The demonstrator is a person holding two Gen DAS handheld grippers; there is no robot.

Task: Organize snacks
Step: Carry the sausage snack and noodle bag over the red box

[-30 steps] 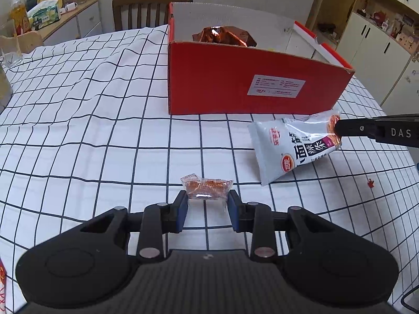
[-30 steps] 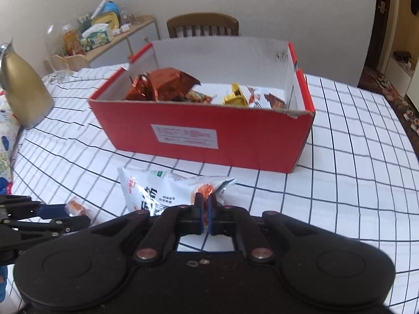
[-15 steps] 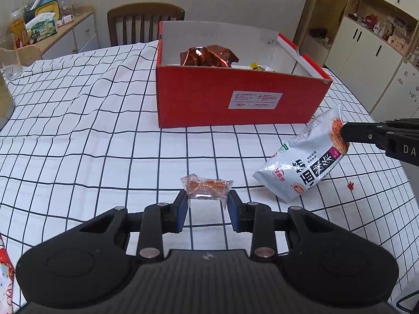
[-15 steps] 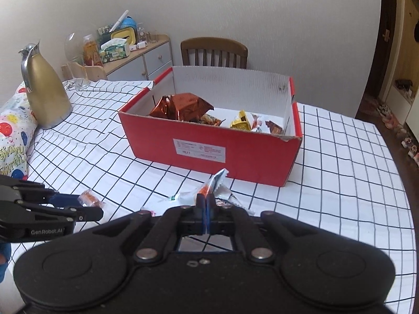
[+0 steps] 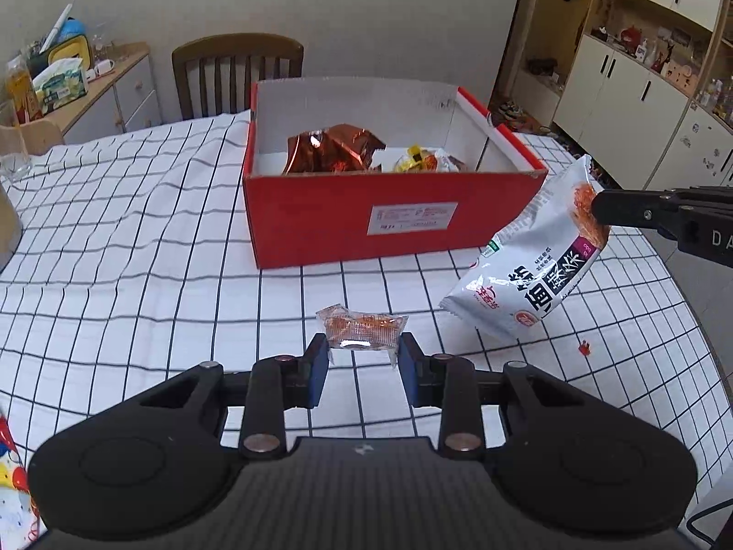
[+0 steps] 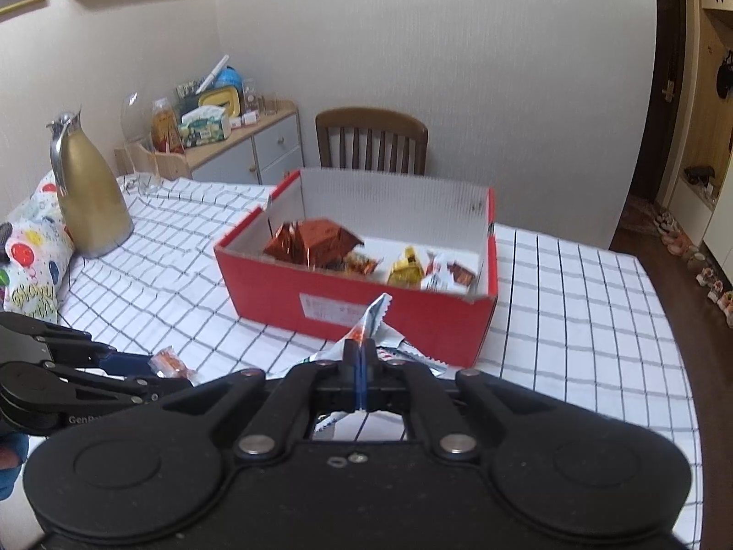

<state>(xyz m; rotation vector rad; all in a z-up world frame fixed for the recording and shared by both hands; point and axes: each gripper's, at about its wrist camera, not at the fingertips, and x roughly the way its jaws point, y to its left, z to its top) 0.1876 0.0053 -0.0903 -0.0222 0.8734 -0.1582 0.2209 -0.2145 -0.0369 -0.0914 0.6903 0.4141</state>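
Note:
An open red cardboard box (image 5: 320, 215) (image 6: 284, 288) stands on the checked tablecloth; inside lie a copper foil bag (image 5: 334, 149) (image 6: 311, 240) and smaller yellow and white packets. My left gripper (image 5: 362, 353) is shut on a small clear sachet with orange contents (image 5: 362, 330) (image 6: 169, 362), held above the cloth in front of the box. My right gripper (image 6: 360, 350) is shut on the top edge of a white noodle-snack bag (image 5: 536, 270) (image 6: 371, 321). That bag hangs clear of the table, to the right of the box's near corner.
A gold thermos jug (image 6: 89, 197) and a balloon-print bag (image 6: 32, 252) sit at the table's left side. A wooden chair (image 5: 238, 73) stands behind the box, next to a cluttered sideboard (image 5: 68, 87). White cabinets (image 5: 641, 105) line the right. A tiny red scrap (image 5: 584, 347) lies on the cloth.
Both grippers have risen. The white bag went from lying on the table to hanging in the air; the sachet rose with the left gripper. The box interior shows more.

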